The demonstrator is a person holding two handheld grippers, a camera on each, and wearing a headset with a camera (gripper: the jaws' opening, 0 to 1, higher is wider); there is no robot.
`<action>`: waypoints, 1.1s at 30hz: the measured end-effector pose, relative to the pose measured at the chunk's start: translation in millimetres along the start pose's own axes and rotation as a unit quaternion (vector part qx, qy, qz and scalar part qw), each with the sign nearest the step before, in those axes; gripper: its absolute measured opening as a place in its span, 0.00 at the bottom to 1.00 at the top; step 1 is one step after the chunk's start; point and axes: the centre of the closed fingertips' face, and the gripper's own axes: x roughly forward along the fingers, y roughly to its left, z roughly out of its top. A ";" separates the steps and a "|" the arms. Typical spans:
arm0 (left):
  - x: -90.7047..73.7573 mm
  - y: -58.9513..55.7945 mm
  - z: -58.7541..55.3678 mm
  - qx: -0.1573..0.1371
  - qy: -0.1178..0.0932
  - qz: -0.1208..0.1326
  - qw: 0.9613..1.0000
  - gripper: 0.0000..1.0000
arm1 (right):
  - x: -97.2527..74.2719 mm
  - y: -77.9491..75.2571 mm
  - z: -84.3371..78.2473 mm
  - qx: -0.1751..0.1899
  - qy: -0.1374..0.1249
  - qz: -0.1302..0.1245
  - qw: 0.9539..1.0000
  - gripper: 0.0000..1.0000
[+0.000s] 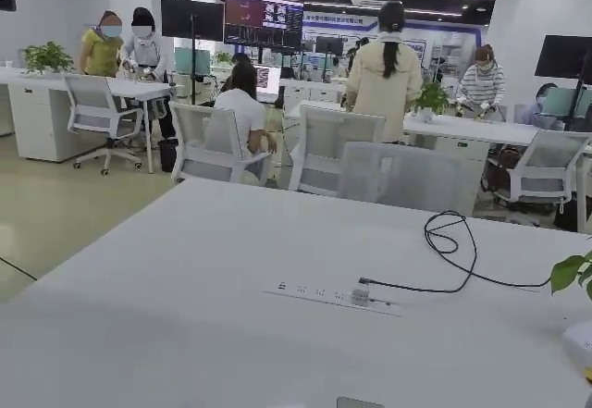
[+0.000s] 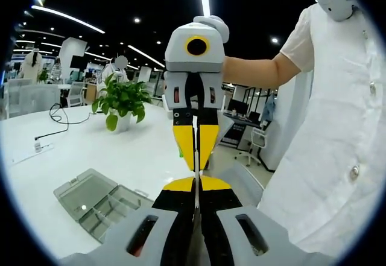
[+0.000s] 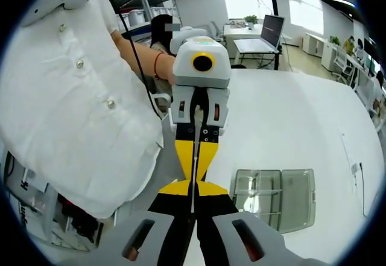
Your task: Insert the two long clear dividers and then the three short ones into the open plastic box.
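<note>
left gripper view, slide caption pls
Left gripper and right gripper, both shut, tip to tip near the open plastic box

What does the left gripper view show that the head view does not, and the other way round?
Left gripper view's own: the open plastic box lying on the white table, the right gripper, jaws shut, tip to tip with the left gripper, and the person's white shirt. Head view's own: a seated person and a standing person at far desks. Shared: that table and the black cable.
</note>
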 end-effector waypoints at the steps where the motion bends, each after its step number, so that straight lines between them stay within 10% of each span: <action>1: 0.0 0.1 0.0 -0.001 0.000 0.001 1.000 0.00 | 0.0 -0.3 -0.2 0.000 0.000 0.000 1.000 0.03; 33: -21.2 22.8 -18.2 -0.004 0.014 0.058 0.998 0.16 | -12.8 -19.5 1.7 -0.005 -0.010 -0.038 0.999 0.03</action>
